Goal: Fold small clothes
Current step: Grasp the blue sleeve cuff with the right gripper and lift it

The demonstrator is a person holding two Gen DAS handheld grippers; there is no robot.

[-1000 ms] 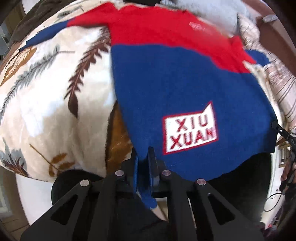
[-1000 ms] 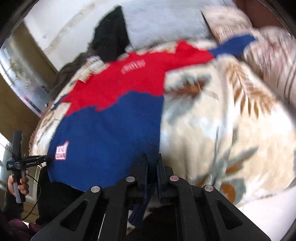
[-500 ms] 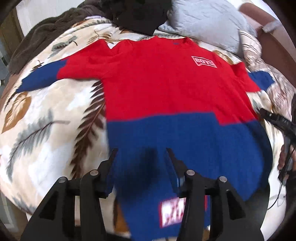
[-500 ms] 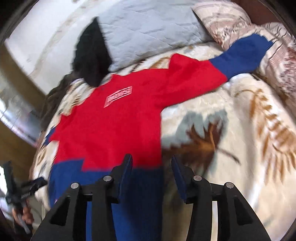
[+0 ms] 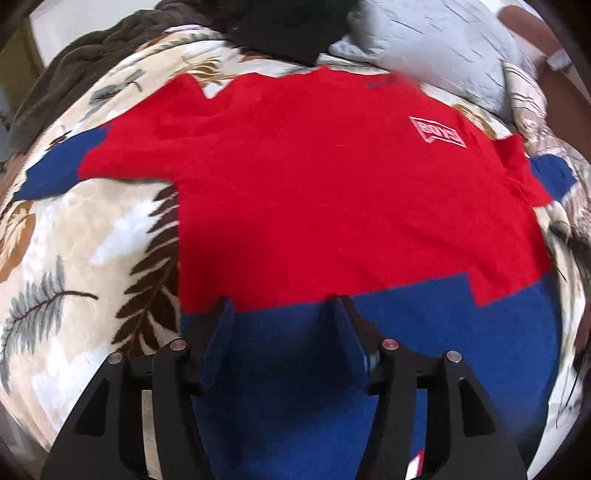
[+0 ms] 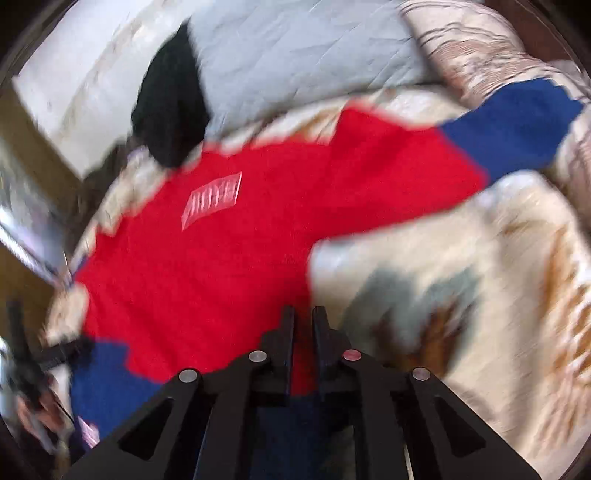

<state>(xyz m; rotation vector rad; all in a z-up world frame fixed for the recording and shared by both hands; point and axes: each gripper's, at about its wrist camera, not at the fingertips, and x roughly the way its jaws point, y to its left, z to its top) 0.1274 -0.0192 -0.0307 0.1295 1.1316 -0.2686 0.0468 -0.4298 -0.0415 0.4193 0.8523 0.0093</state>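
Observation:
A small sweater (image 5: 314, 184), red on top and blue below with blue cuffs, lies flat and spread out on a leaf-print blanket (image 5: 92, 229). My left gripper (image 5: 282, 301) hangs over the line where red meets blue. Its jaws are opening and nothing is between them. In the right wrist view my right gripper (image 6: 303, 310) is at the sweater's (image 6: 221, 266) right side edge, below the outstretched sleeve (image 6: 517, 122). Its jaws are closing to a thin slit. Red cloth shows in the slit, and I cannot tell whether it is pinched.
A grey pillow (image 5: 443, 48) and a black garment (image 5: 288, 33) lie beyond the collar. A brown throw (image 5: 74, 66) is at the far left and a patterned pillow (image 6: 480, 48) at the far right. A hand with a black handle (image 6: 33, 410) shows blurred at the lower left.
Both grippers let go of the blue hem and moved up over the sweater toward the red part. The left stands wider than before. The right opened, then closed to a slit.

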